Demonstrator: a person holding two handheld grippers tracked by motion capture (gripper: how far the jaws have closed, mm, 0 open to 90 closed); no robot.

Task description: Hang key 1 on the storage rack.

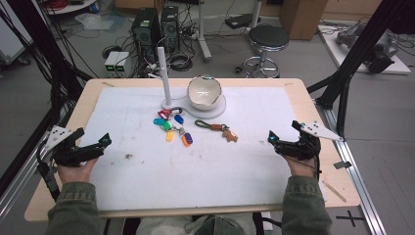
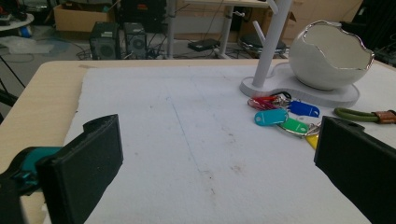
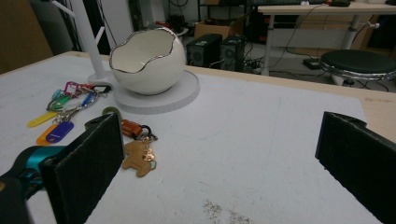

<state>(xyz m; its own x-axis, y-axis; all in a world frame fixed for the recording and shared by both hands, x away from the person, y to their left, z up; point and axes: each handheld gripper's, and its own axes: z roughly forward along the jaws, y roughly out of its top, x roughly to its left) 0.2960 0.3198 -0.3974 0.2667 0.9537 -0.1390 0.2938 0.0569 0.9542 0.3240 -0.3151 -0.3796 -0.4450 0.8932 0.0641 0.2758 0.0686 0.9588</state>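
A: Both idle? Left hand-held gripper [image 1: 98,145] near the worktop's left edge, right hand-held gripper [image 1: 275,139] near the right edge, jaws apart, nothing between.

B: Yes. Coloured key-tag bunch [image 1: 172,125] and dog-charm keychain [image 1: 221,129] lie mid-worktop toward the far edge, just before the egg-shaped bowl [image 1: 204,92].

A: Risk?

B: Tags probably tangle, dragging extras along.

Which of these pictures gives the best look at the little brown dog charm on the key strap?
The right gripper view: the dog charm lies close, beside one black jaw, its shape and ring plain. In the high view it is a small brown speck right of the coloured key tags. The left gripper view catches just the green strap near the edge.
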